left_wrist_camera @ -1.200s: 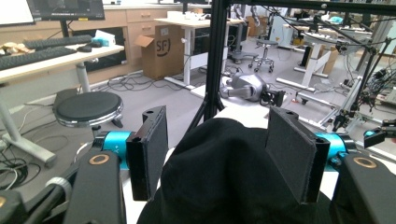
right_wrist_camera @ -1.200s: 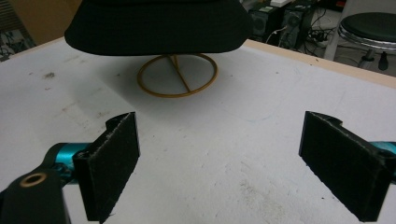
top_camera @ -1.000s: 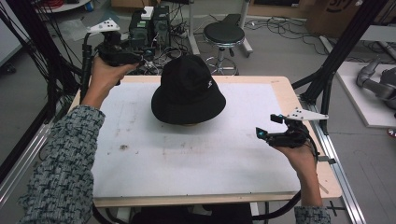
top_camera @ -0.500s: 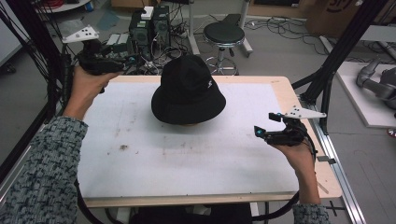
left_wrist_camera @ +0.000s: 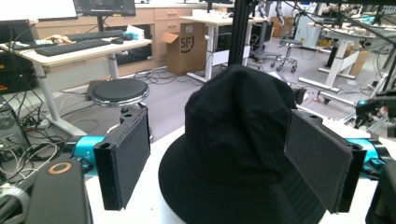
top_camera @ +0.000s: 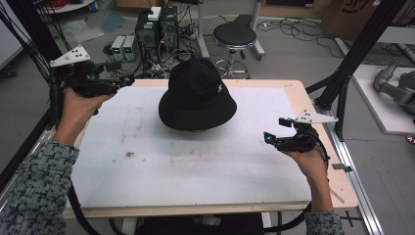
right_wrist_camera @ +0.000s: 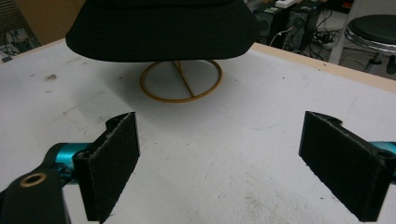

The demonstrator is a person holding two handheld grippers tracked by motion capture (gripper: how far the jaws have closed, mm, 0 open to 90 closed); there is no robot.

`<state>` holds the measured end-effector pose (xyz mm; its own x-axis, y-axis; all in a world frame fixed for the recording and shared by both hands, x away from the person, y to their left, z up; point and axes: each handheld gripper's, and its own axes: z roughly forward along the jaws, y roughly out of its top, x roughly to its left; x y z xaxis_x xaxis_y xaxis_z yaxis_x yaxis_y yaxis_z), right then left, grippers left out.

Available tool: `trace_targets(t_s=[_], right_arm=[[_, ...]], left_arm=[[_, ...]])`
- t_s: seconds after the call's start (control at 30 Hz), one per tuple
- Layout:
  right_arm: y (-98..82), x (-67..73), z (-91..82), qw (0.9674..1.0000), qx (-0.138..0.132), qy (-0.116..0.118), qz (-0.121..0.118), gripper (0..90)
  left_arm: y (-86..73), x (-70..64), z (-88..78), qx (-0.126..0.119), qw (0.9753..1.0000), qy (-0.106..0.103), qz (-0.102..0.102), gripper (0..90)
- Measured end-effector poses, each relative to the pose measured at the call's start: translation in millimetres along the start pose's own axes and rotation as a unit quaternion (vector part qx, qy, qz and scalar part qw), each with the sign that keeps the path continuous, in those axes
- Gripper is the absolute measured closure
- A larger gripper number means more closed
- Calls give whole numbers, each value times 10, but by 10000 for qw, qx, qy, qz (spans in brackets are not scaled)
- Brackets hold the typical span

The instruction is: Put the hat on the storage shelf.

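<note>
a: where's the black bucket hat (top_camera: 197, 95) sitting?

b: toward the far middle of the white table top (top_camera: 205, 166), perched on a thin gold wire stand (right_wrist_camera: 181, 81) whose ring rests on the surface, so the brim hangs clear of the table. there's a small white mark on the crown facing the right side, too small to read.

a: and which claw is nearer?

b: hard to call from above. the left gripper (top_camera: 117, 80) is up at the far left corner, raised off the table, jaws pointing across toward the hat. the right gripper (top_camera: 270, 138) waits near the right edge, lower, nearer the person, also aimed at the hat. in the left gripper view the crown (left_wrist_camera: 243, 154) stands dead ahead, framed between the two pads, apart from both.

a: jaws?

b: left ones have just been opening and stand wide with nothing pressed between them. right ones also spread wide, bare table between, the brim ahead and above them.

a: so what does the next move turn on?

b: my guess is the left one goes in level from the hat's far-left side. the hat is round, no real long axis, so the span across the crown is what counts.

a: any writing?

b: a cardboard box (left_wrist_camera: 186, 46) behind reads "sf".
</note>
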<state>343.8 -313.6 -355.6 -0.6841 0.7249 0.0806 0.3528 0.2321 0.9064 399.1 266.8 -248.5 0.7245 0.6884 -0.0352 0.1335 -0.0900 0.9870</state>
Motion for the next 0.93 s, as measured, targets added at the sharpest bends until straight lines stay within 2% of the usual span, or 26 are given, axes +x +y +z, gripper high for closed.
trace_targets(t_s=[0.17, 0.43, 0.6, 0.77, 0.93], right_arm=[[1, 6, 16, 10000, 30, 4, -4, 122], [-2, 10, 45, 10000, 41, 20, -17, 122], [-1, 6, 55, 10000, 30, 18, -13, 122], [1, 15, 72, 10000, 59, 36, -14, 122], [2, 11, 76, 10000, 46, 36, -8, 122]], left_arm=[[-152, -68, -135, 65, 9997, 177, 128, 228], [-514, -132, -357, 91, 9987, 482, 104, 228], [-704, -157, -453, 116, 9981, 600, 77, 228], [-823, -169, -495, 146, 9976, 670, 75, 228], [-874, -168, -504, 141, 9976, 678, 44, 228]])
